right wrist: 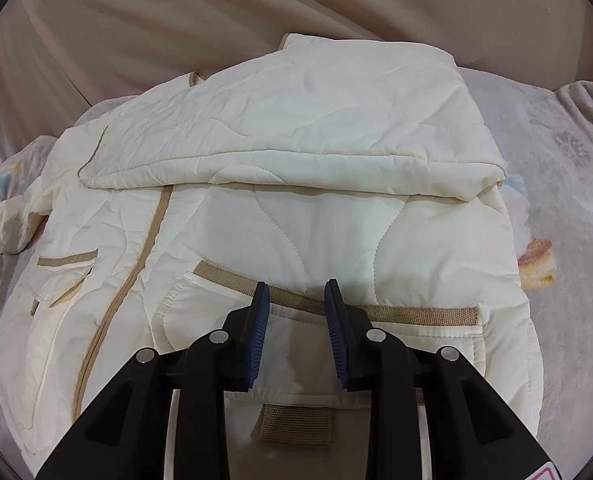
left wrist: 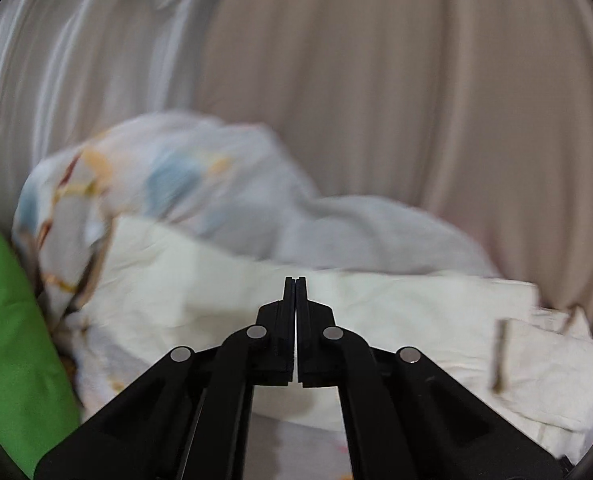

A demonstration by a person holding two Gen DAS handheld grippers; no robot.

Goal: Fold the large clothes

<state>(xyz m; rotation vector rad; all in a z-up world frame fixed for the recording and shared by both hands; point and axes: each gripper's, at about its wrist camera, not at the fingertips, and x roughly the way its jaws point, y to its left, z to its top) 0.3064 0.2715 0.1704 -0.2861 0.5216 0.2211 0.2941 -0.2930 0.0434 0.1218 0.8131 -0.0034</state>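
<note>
Cream quilted jacket (right wrist: 296, 216) half folded on the bedspread (right wrist: 568, 184), one side laid over.

Right gripper (right wrist: 296, 292) poised above the tan-trimmed pocket (right wrist: 336, 308), jaws parted, holding nothing; left gripper (left wrist: 295, 284) clenched empty, view blurred. Best to pinch the near hem at both corners, lift evenly, lay flat across.

Bare blanket (right wrist: 568, 208) lies open right of the jacket (right wrist: 296, 216); bunched bedding (left wrist: 156, 184) and a green cushion (left wrist: 12, 340) crowd its left
</note>
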